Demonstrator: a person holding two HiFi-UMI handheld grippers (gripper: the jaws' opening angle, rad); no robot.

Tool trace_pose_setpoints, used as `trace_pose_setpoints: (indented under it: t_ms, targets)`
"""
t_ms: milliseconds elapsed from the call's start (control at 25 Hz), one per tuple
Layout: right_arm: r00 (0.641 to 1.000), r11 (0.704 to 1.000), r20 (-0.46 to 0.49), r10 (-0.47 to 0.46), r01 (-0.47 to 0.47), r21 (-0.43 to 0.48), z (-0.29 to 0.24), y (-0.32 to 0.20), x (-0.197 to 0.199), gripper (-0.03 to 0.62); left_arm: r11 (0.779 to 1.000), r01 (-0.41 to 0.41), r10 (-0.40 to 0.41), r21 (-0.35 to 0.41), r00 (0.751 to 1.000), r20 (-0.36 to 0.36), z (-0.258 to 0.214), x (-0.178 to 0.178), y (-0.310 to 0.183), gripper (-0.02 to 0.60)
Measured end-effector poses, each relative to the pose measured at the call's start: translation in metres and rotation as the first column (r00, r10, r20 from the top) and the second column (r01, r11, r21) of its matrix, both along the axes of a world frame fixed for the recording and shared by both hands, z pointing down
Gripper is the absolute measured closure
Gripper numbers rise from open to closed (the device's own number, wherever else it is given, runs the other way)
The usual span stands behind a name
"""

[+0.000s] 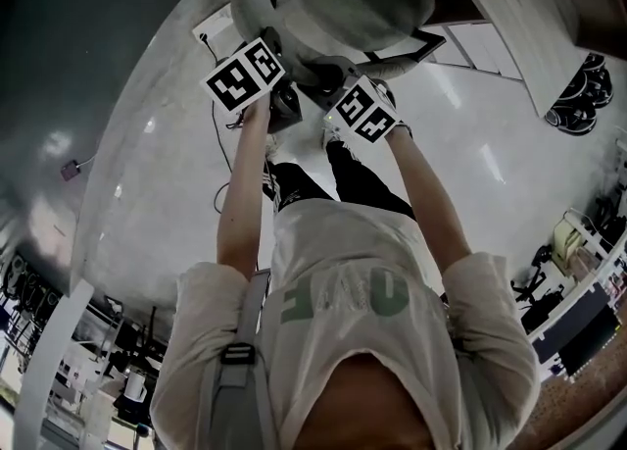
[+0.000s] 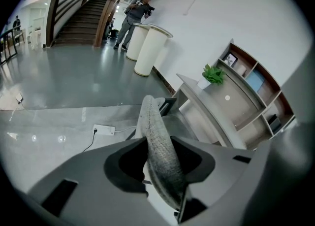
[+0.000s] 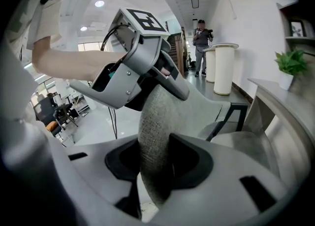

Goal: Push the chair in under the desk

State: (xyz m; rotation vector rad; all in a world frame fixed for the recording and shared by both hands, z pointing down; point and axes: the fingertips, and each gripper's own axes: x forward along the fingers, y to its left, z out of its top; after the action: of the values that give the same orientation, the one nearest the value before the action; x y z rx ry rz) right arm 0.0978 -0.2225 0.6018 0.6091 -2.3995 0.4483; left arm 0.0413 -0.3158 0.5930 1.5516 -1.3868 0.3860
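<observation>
- Staircase (image 2: 86,20), dark treads, far background.
- Two white cylindrical pedestals (image 2: 150,50) near the wall.
- Person (image 2: 134,20) standing beside the pedestals.
- Potted green plant (image 2: 213,75).
- Curved open shelving (image 2: 256,84) holding a picture frame (image 2: 229,59).
- White power strip (image 2: 104,130) on grey floor (image 2: 74,82), black cable attached.

Large green letters on the person's shirt (image 1: 343,296) — upside down, perhaps "OF" — only partly readable.

An office lobby, shown by its reception desk (image 2: 211,116), staircase (image 2: 86,20), glossy floor (image 2: 74,82).
</observation>
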Motion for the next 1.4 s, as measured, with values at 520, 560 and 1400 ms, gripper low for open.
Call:
trace_pose_setpoints:
  t_ms: [520,560,1400]
  targets:
    - [0.999,1.000,-0.043,-0.009,0.010,0.018,0.004,-0.046,0.056,0.465,0.999,0.043,-0.042,0.021,0.998,-0.042,0.003,0.055,-0.045,0.426]
    - [0.999,1.000,-0.046,-0.018,0.019,0.021,0.004,-0.049,0.058,0.465,0.999,0.044,-0.043,0.021,0.998,-0.042,0.002,0.057,-0.048,0.425]
    - [0.994,0.999,-0.102,-0.030,0.035,0.042,0.008,-0.103,0.154,0.473,0.998,0.028,-0.025,0.050,0.997,-0.073,0.004,0.149,-0.101,0.400]
